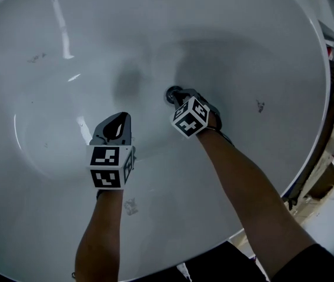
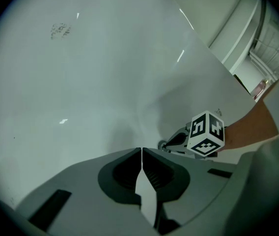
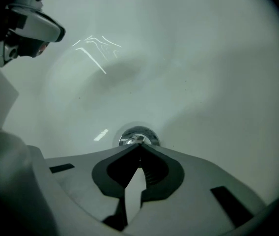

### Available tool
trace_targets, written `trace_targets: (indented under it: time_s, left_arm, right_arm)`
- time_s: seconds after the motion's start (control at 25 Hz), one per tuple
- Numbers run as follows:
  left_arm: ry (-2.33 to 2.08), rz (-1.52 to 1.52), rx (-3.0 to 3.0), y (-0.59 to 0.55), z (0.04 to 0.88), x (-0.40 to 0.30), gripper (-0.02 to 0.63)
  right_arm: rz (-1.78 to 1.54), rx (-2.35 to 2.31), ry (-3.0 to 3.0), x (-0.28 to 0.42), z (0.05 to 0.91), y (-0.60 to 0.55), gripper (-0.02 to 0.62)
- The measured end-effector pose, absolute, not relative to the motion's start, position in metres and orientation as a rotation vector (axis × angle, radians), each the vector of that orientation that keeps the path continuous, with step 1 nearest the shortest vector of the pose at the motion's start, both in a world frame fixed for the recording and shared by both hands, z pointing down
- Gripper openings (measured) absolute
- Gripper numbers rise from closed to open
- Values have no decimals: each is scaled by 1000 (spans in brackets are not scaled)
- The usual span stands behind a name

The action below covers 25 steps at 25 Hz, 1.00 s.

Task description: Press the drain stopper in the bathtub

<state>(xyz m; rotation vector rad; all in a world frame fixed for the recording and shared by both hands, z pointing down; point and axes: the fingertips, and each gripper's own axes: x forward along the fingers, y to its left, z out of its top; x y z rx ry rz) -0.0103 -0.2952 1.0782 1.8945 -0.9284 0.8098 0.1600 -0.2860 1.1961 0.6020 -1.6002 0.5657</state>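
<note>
- In the right gripper view, my right gripper (image 3: 139, 146) has its jaws pressed together, tips right at the chrome drain stopper (image 3: 138, 135), mid-frame on the bathtub (image 1: 49, 157) floor.
- My left gripper (image 2: 142, 154), jaws together too and empty, hovers at lower left.

A round, shiny chrome drain stopper (image 3: 138, 136) is being shown lying in the white bathtub (image 1: 55, 151) floor, near the middle.
</note>
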Motion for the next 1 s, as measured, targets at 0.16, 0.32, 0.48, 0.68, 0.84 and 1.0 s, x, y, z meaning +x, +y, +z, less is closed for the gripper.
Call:
trace_targets:
  time_s: [0.16, 0.32, 0.48, 0.68, 0.84, 1.0]
  left_arm:
    - [-919, 828, 1879, -287, 1074, -8, 23]
    - [-914, 826, 1895, -292, 1055, 1, 23]
    - [-914, 830, 1926, -297, 1014, 5, 23]
    - [-937, 810, 1927, -299, 940, -8, 23]
    - [-985, 761, 1959, -307, 862, -18, 23]
    - [-1017, 720, 1932, -288, 781, -32, 23]
  right_arm:
    - [563, 597, -1622, 171, 1178, -286, 15]
    - [638, 669, -1639, 172, 1155, -296, 15]
    - [680, 669, -1680, 155, 1118, -292, 15]
    - [778, 693, -1725, 132, 1041, -274, 15]
    - [908, 746, -1729, 119, 964, -243, 14]
    - [972, 831, -1812, 91, 870, -216, 14]
